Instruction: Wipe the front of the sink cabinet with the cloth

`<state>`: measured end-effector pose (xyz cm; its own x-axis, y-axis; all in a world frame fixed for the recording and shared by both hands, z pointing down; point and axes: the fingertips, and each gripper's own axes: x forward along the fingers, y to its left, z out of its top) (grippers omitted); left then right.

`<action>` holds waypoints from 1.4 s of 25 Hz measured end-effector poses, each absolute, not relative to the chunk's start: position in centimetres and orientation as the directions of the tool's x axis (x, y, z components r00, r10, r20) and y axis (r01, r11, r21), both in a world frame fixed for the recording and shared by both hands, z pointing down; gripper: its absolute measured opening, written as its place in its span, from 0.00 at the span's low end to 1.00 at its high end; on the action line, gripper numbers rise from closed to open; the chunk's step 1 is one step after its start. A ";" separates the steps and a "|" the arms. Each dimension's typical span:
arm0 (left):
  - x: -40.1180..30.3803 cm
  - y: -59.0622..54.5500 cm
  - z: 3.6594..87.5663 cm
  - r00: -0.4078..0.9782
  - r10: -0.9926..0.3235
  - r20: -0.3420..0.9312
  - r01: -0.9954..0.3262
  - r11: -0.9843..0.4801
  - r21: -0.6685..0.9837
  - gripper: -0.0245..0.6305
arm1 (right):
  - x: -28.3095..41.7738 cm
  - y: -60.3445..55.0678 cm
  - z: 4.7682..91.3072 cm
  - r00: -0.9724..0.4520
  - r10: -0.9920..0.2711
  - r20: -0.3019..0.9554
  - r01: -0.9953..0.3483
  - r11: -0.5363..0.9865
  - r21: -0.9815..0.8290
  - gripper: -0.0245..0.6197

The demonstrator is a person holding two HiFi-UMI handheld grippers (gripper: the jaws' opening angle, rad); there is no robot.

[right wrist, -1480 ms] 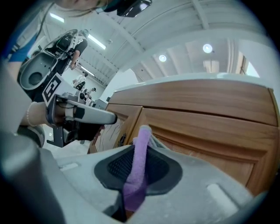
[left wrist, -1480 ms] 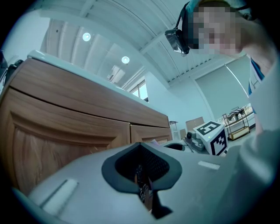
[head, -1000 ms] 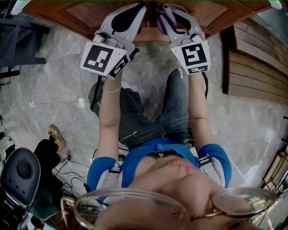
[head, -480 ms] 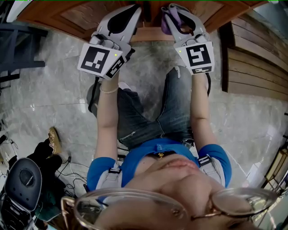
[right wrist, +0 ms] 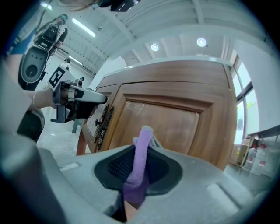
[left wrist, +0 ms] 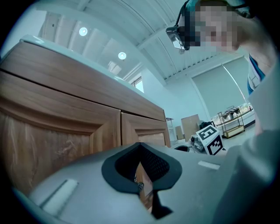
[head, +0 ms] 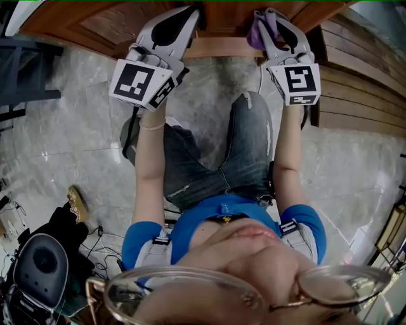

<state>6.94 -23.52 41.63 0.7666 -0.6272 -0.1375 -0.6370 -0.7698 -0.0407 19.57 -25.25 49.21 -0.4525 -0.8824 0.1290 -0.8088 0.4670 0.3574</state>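
The wooden sink cabinet runs along the top of the head view. My right gripper is shut on a purple cloth, and the cloth sits against the cabinet's lower front. In the right gripper view the cloth sticks up between the pads of the right gripper, just before a panelled door. My left gripper is at the cabinet front further left. In its own view the left gripper is shut with nothing in it, close to the doors.
Dark metal door handles sit at the doors' meeting edge. A slatted wooden panel stands at the right, a dark frame at the left. A black stool and a shoe lie on the marble floor. The person's knee is below the grippers.
My right gripper has slid to the right along the cabinet front with the purple cloth in it. The left gripper has stayed nearly where it was.
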 end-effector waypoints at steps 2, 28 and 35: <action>7.1 -23.6 41.6 0.768 -0.625 -0.137 -0.635 -0.772 -0.041 0.04 | 21.0 -25.2 49.5 -0.432 -0.891 0.141 -0.816 0.453 0.360 0.14; 6.5 -24.1 42.5 0.768 -0.630 -0.117 -0.638 -0.769 -0.038 0.04 | 25.7 -25.3 56.2 -0.332 -0.913 0.236 -0.826 0.403 0.394 0.13; 6.2 -24.1 42.5 0.765 -0.634 -0.116 -0.641 -0.766 -0.037 0.04 | 25.6 -25.3 56.1 -0.332 -0.916 0.226 -0.836 0.396 0.379 0.13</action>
